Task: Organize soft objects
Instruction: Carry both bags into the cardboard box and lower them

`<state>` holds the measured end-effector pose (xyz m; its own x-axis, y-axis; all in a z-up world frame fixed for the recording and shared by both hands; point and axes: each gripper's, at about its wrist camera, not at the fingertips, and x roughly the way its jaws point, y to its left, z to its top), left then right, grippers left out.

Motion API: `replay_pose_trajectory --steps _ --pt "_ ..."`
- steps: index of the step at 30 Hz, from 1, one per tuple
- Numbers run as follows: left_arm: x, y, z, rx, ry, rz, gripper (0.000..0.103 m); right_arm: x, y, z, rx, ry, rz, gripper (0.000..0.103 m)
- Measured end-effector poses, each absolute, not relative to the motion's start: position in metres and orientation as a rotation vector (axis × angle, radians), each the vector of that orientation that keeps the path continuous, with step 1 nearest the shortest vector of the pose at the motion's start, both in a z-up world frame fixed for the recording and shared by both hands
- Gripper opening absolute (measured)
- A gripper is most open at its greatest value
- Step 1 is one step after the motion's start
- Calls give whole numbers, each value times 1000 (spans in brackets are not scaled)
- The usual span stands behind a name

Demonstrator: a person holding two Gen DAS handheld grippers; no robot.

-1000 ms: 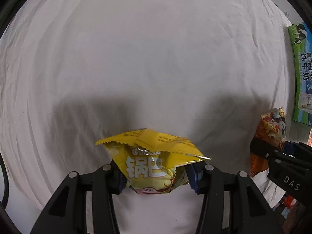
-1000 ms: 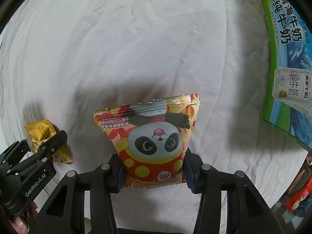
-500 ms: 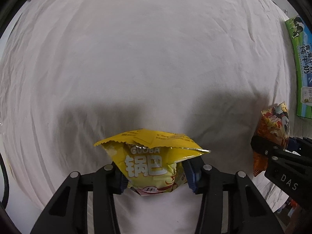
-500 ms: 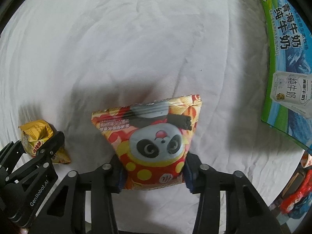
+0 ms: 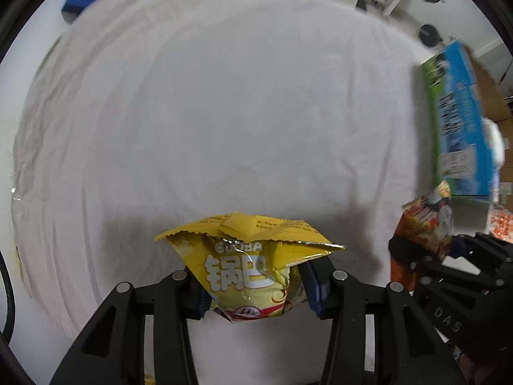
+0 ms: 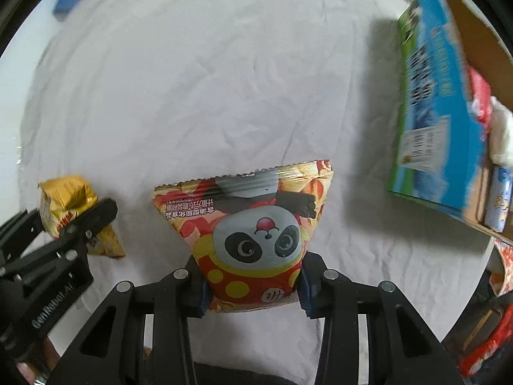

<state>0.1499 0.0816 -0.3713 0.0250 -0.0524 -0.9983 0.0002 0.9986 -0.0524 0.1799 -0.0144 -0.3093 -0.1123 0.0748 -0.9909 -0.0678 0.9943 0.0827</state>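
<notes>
My left gripper (image 5: 255,292) is shut on a yellow snack bag (image 5: 247,256) and holds it above the white cloth (image 5: 224,112). My right gripper (image 6: 253,284) is shut on a red and orange panda snack bag (image 6: 253,224), also held above the cloth. In the left wrist view the panda bag (image 5: 423,221) and the right gripper show at the right. In the right wrist view the yellow bag (image 6: 67,202) and the left gripper show at the left.
A blue and green milk carton box (image 6: 439,122) stands open at the right with several packets inside (image 6: 481,99). It also shows in the left wrist view (image 5: 458,115). More red packets (image 6: 481,353) lie at the lower right. Room furniture shows beyond the cloth's far edge.
Both grippers have risen and tilted up with their bags. The carton box now looks closer and shows its open top, and the cloth's far edge has come into view.
</notes>
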Motion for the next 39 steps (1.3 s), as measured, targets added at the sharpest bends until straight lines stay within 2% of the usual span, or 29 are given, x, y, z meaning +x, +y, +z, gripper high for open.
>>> replay_pose_trajectory --steps 10,23,31,39 --pt "151 69 -257 -64 1374 -136 43 158 -69 -211 84 1535 157 43" --pt "138 -32 -161 -44 1247 -349 43 109 -195 -112 231 1382 38 43" --pt "151 -116 -137 -18 1227 -486 43 104 -295 -87 253 1329 -72 43" --pt "194 -194 -166 -19 1305 -515 43 140 -362 -130 282 1362 -89 43"
